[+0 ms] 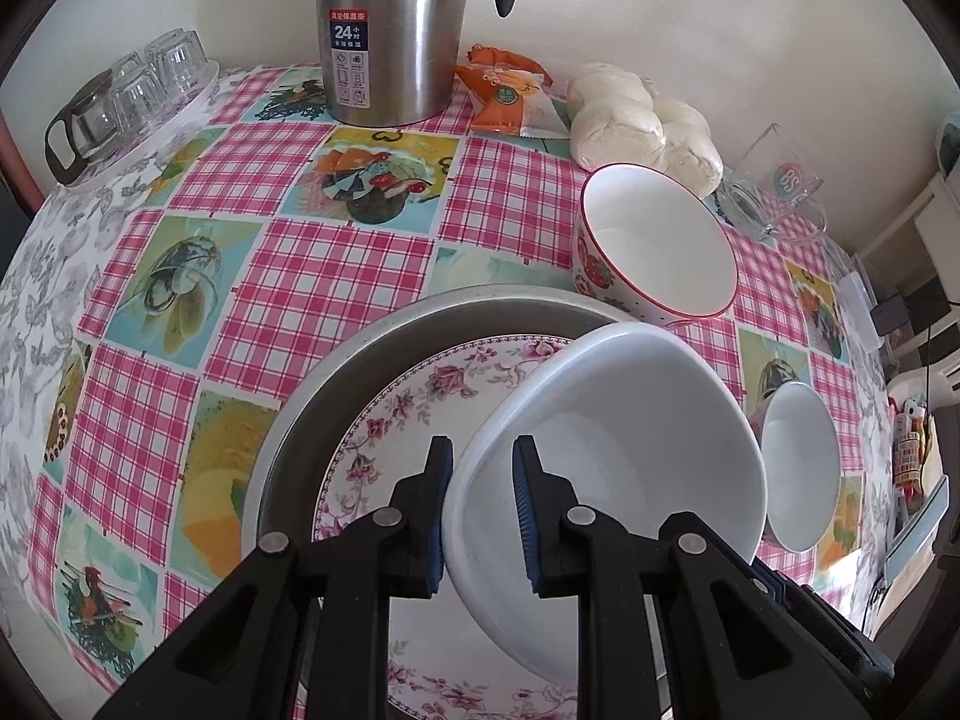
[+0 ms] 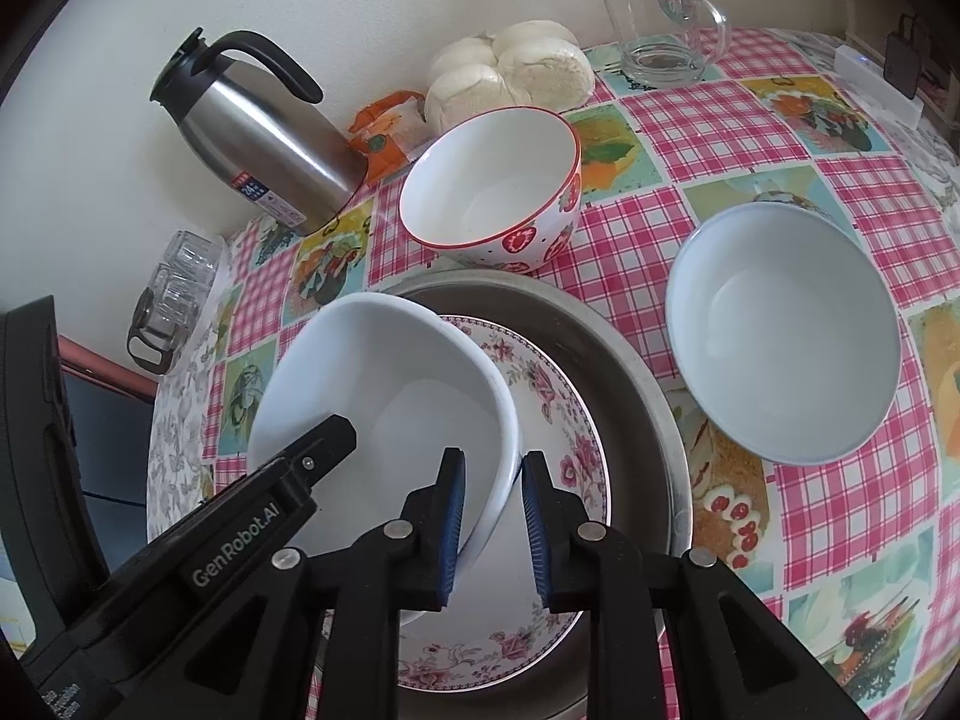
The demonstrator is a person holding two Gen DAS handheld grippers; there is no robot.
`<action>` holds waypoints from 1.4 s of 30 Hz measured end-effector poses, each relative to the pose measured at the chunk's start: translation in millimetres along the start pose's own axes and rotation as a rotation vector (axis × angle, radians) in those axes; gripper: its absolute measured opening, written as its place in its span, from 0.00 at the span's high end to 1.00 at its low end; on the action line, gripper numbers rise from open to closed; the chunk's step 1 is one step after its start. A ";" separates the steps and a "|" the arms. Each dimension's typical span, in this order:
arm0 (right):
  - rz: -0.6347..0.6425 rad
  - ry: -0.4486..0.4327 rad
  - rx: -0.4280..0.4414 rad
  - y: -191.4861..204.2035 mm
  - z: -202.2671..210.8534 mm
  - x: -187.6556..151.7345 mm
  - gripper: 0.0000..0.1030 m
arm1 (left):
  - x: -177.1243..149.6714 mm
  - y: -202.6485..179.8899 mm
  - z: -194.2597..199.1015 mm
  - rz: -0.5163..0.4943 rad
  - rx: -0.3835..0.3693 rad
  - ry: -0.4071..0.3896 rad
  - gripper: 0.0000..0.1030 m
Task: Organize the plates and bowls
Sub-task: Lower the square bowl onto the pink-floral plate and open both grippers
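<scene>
A plain white bowl [image 1: 624, 432] [image 2: 396, 384] is held tilted over a floral plate [image 1: 414, 402] [image 2: 552, 396] that lies in a grey metal pan [image 1: 384, 330] [image 2: 630, 360]. My left gripper [image 1: 480, 456] straddles the bowl's left rim, jaws close on it. My right gripper [image 2: 493, 468] straddles the bowl's right rim the same way. A strawberry-patterned bowl [image 1: 654, 252] [image 2: 492, 186] stands behind the pan. Another white bowl [image 1: 801, 468] [image 2: 780, 330] stands on the tablecloth to the right.
A steel thermos jug [image 1: 390, 30] [image 2: 264, 132], an orange snack packet [image 1: 510, 96], bagged buns [image 1: 642, 120] [image 2: 516, 72], a glass mug [image 2: 660, 24] and a tray of upturned glasses [image 1: 132, 96] line the wall. The table's edge curves at left and right.
</scene>
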State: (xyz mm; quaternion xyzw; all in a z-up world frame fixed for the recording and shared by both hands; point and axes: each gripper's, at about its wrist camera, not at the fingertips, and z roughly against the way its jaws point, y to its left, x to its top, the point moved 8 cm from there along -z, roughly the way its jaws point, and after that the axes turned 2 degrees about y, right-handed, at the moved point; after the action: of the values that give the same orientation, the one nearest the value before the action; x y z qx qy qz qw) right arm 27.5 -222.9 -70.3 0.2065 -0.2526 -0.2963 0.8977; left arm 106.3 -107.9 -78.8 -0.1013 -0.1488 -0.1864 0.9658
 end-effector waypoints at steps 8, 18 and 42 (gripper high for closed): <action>0.006 -0.008 -0.011 -3.2 3.6 2.1 0.76 | 2.9 2.0 6.6 0.020 -0.026 -0.015 0.80; 0.042 -0.053 -0.063 -1.3 19.7 7.9 0.76 | 6.7 9.6 18.3 0.072 -0.070 -0.016 0.80; 0.137 -0.118 -0.303 4.3 34.4 9.4 0.29 | 11.3 46.1 45.5 0.119 -0.053 -0.022 0.38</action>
State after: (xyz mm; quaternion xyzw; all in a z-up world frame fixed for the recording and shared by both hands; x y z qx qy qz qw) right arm 16.1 -233.3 -37.8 0.0331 -0.2708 -0.2807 0.9202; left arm 122.9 -58.3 -39.1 -0.1374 -0.1481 -0.1312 0.9706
